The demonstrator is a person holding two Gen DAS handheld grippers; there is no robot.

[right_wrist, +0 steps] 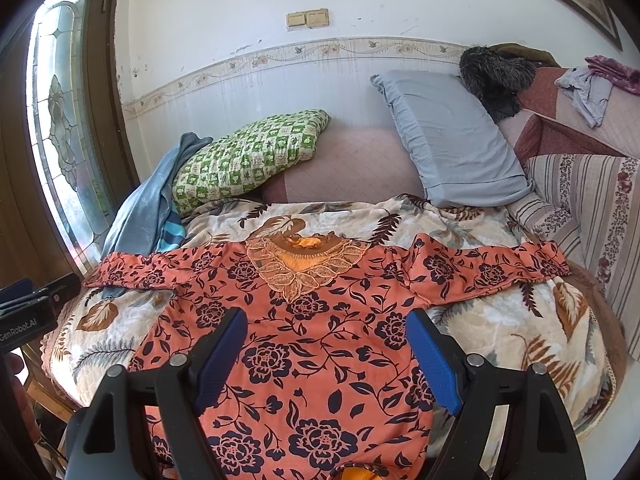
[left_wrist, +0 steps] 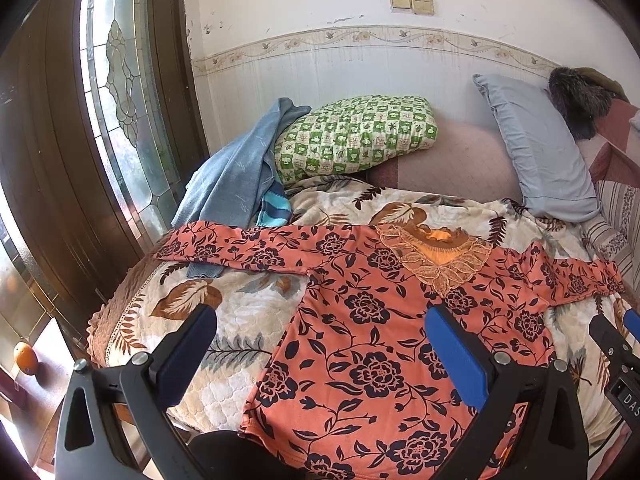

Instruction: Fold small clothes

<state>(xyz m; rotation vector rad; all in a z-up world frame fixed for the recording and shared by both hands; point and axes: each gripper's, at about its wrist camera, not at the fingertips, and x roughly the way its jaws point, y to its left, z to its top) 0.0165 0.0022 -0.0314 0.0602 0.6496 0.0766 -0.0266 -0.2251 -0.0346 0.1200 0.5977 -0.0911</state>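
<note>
An orange blouse with dark flowers [left_wrist: 360, 332] [right_wrist: 312, 320] lies spread flat, front up, on a leaf-patterned blanket [left_wrist: 248, 312] [right_wrist: 500, 320], sleeves out to both sides and lace collar at the far end. My left gripper [left_wrist: 320, 324] hovers open over the blouse's left hem side, nothing between its blue pads. My right gripper [right_wrist: 324, 328] is open above the blouse's lower middle, also holding nothing. The right gripper's tip [left_wrist: 616, 336] shows at the right edge of the left wrist view; the left gripper's body [right_wrist: 28, 308] shows at the left edge of the right wrist view.
A blue garment [left_wrist: 236, 176] [right_wrist: 148, 204] lies heaped at the far left, partly under the left sleeve. A green checked pillow [left_wrist: 352, 136] [right_wrist: 248, 156] and a grey pillow [left_wrist: 536, 148] [right_wrist: 452, 140] lean on the wall. A glazed door [left_wrist: 116, 92] stands left, a striped sofa [right_wrist: 580, 196] right.
</note>
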